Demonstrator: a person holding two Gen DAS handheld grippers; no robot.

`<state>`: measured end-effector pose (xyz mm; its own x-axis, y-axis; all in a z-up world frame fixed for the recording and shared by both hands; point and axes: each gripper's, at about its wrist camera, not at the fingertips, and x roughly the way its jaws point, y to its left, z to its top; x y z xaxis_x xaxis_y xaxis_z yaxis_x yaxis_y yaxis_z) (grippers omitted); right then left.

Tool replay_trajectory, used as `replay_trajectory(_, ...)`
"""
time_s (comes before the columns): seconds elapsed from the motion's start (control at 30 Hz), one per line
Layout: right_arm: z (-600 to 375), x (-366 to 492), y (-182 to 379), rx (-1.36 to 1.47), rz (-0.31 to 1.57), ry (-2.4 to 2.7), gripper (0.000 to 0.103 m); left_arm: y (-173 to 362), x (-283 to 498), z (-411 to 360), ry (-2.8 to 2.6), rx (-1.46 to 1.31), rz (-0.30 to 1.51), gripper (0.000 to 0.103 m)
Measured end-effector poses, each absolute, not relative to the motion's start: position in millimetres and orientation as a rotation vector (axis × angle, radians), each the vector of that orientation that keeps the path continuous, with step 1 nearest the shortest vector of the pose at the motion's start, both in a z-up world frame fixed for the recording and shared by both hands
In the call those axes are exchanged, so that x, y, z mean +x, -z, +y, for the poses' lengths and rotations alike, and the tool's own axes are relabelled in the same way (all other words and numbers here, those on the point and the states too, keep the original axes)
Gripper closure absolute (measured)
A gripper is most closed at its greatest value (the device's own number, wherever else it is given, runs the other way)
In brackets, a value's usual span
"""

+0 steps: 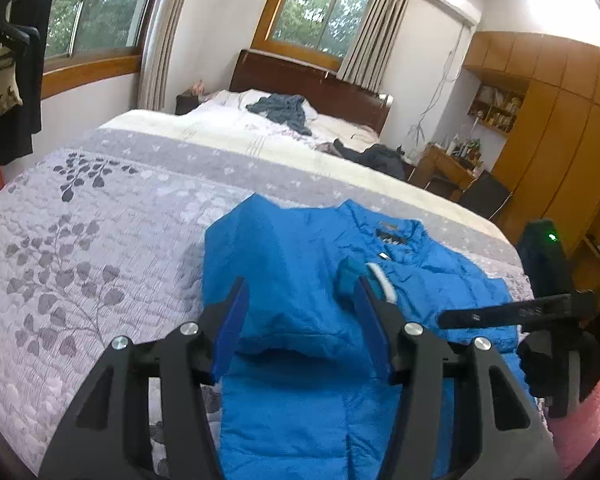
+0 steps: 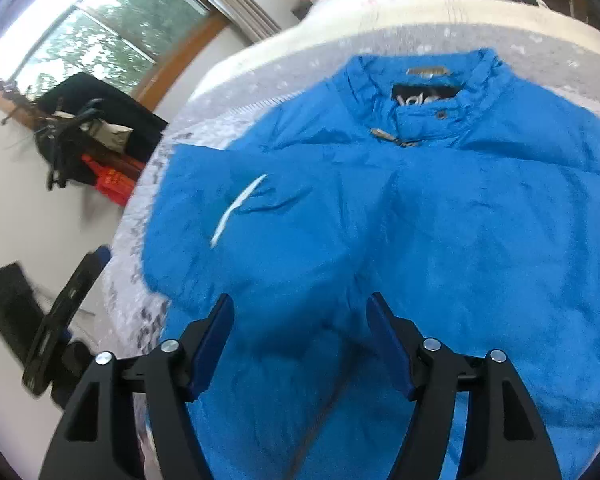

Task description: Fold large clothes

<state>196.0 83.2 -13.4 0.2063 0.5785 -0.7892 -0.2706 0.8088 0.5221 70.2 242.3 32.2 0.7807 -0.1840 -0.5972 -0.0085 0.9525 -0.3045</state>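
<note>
From the left wrist view, the left gripper (image 1: 300, 300) hangs spread wide, grasping nothing, above a blue jacket (image 1: 300, 248) lying on the bed's grey leaf-patterned quilt (image 1: 100, 220), while the right wrist view shows the right gripper (image 2: 300, 316) likewise released over the jacket's front (image 2: 420, 220).

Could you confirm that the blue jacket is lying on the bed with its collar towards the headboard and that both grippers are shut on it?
Not quite: both grippers are open. In the left wrist view the left gripper has its jaws spread over the blue jacket, and the right wrist view shows the right gripper likewise spread, gripping nothing. The rest holds: the jacket lies on the bed, collar towards the headboard.
</note>
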Motion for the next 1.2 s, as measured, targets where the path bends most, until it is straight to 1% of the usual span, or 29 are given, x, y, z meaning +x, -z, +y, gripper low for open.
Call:
replay_trajectory(0.07,92,205,25,0.313,1.258,-0.606,0.035,-29,74,247,0.089,-0.297,0.677,0.049)
replay_trajectory(0.1,95,208,32,0.321,1.277,-0.604,0.043,-28,76,250,0.082,-0.297,0.677,0.049)
replay_trajectory(0.13,96,210,36,0.319,1.288,-0.602,0.055,-27,77,253,0.079,-0.299,0.677,0.049)
replay_trajectory(0.17,99,209,39,0.307,1.29,-0.597,0.061,-27,76,254,0.078,-0.3,0.677,0.049)
replay_trajectory(0.23,98,207,38,0.295,1.278,-0.604,0.079,-28,78,258,0.076,-0.305,0.677,0.049)
replay_trajectory(0.33,88,200,20,0.284,1.237,-0.603,0.085,-29,83,256,0.086,-0.31,0.679,0.049)
replay_trajectory(0.47,47,189,-18,0.275,1.132,-0.55,0.085,-30,92,243,0.124,-0.301,0.688,0.048)
replay_trajectory(0.6,2,185,-30,0.345,1.096,-0.522,0.085,-25,106,222,0.175,-0.278,0.718,0.048)
replay_trajectory(0.7,-22,185,-22,0.38,1.092,-0.469,0.085,-11,122,203,0.223,-0.272,0.778,0.048)
replay_trajectory(0.87,-38,199,20,0.43,1.166,-0.428,0.085,22,149,188,0.209,-0.254,0.873,0.048)
replay_trajectory(1.07,-47,205,46,0.464,1.187,-0.438,0.078,40,154,187,0.195,-0.213,0.896,0.048)
replay_trajectory(1.13,-46,202,42,0.442,1.182,-0.428,0.07,40,153,187,0.194,-0.21,0.896,0.048)
replay_trajectory(1.17,-46,199,35,0.41,1.169,-0.408,0.068,39,154,187,0.196,-0.212,0.897,0.048)
replay_trajectory(1.2,-45,196,28,0.38,1.153,-0.382,0.062,39,154,188,0.198,-0.214,0.898,0.048)
